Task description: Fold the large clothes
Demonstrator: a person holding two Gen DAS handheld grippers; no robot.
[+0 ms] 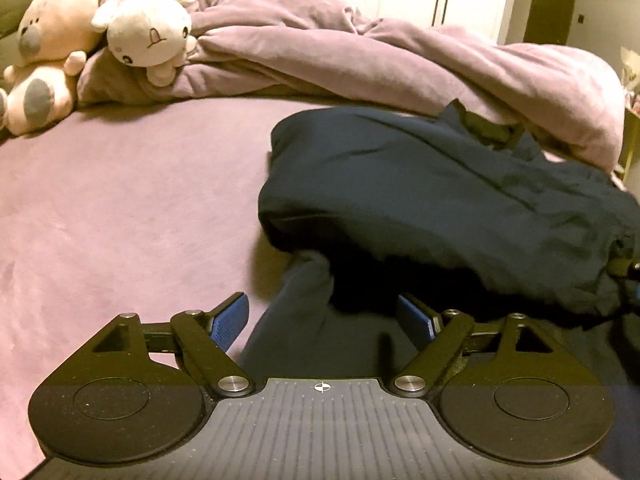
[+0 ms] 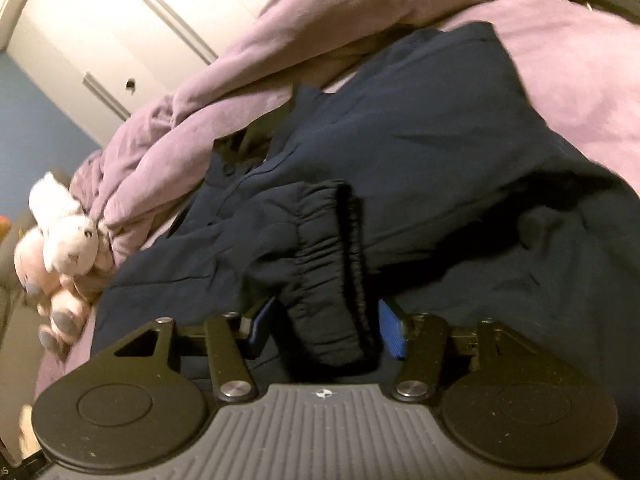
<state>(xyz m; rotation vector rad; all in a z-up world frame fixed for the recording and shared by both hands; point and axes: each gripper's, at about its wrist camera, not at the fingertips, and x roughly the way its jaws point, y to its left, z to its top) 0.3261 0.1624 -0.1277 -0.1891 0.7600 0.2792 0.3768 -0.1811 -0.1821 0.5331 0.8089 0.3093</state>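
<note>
A dark navy jacket point(image 1: 440, 208) is heaped on the purple bed sheet point(image 1: 120, 208), at one o'clock from the left gripper point(image 1: 322, 320), whose jaws are spread wide and empty. An elastic cuff point(image 2: 332, 272) is clamped by the right gripper point(image 2: 324, 328), at twelve o'clock.

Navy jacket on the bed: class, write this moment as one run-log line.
phase: folding | left tool: open over navy jacket | right tool: gripping elastic cuff | surface: purple bed sheet
</note>
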